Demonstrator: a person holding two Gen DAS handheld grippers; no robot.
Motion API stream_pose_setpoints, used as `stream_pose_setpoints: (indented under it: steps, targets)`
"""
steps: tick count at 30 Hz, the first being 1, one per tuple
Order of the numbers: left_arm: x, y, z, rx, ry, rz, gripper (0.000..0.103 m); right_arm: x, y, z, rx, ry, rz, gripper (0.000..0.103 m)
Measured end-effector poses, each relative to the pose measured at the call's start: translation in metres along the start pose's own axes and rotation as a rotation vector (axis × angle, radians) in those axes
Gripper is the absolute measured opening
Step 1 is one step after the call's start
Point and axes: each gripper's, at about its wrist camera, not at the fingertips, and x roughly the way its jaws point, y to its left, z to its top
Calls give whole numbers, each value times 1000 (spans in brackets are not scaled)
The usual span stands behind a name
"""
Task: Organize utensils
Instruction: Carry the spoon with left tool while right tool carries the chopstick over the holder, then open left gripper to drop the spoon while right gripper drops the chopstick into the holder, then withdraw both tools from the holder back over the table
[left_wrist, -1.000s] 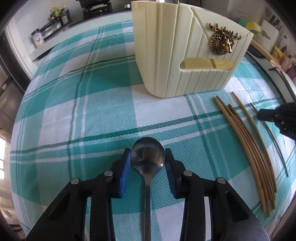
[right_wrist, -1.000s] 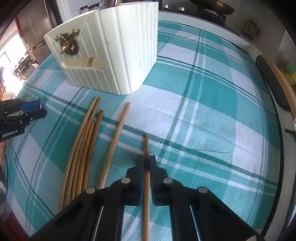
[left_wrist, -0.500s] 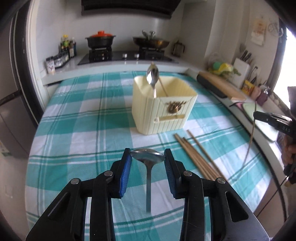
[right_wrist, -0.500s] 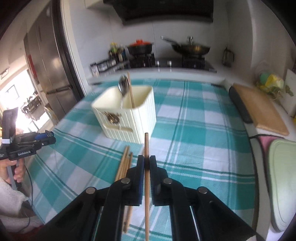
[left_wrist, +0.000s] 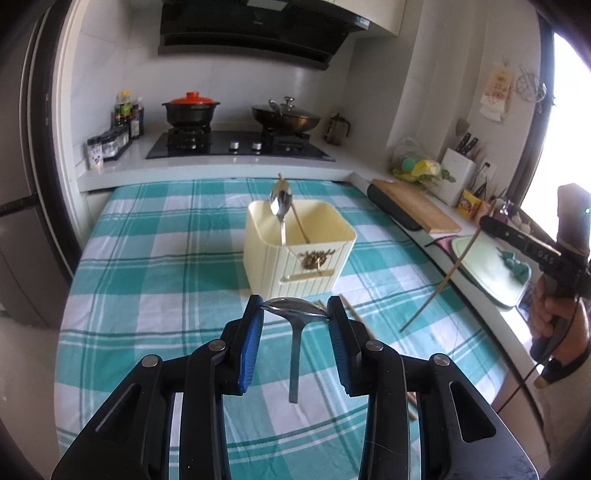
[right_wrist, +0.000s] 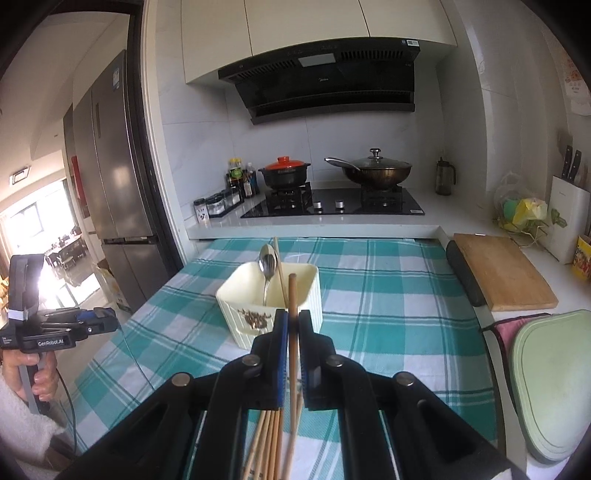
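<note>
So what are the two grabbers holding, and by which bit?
The left gripper pinches a shiny metal spoon by its bowl, handle hanging down. The right gripper clamps a thin wooden chopstick near its top end.

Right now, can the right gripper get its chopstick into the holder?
Probably yes. The right gripper is shut on the chopstick, above the table, with the open-topped holder straight ahead. Only a spoon and one stick stand inside.
</note>
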Motion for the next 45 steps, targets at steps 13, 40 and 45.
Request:
stream_pose_setpoints:
  steps: [13, 40, 45]
  targets:
    - [-13, -8, 116, -2, -203, 1, 36, 21, 17, 78, -90, -178, -53, 6]
    - [188, 29, 108, -99, 145, 158, 70, 200, 8, 76, 20, 113, -46, 43]
    - [148, 30, 69, 15, 162, 195, 90, 156, -3, 60, -8, 93, -68, 48]
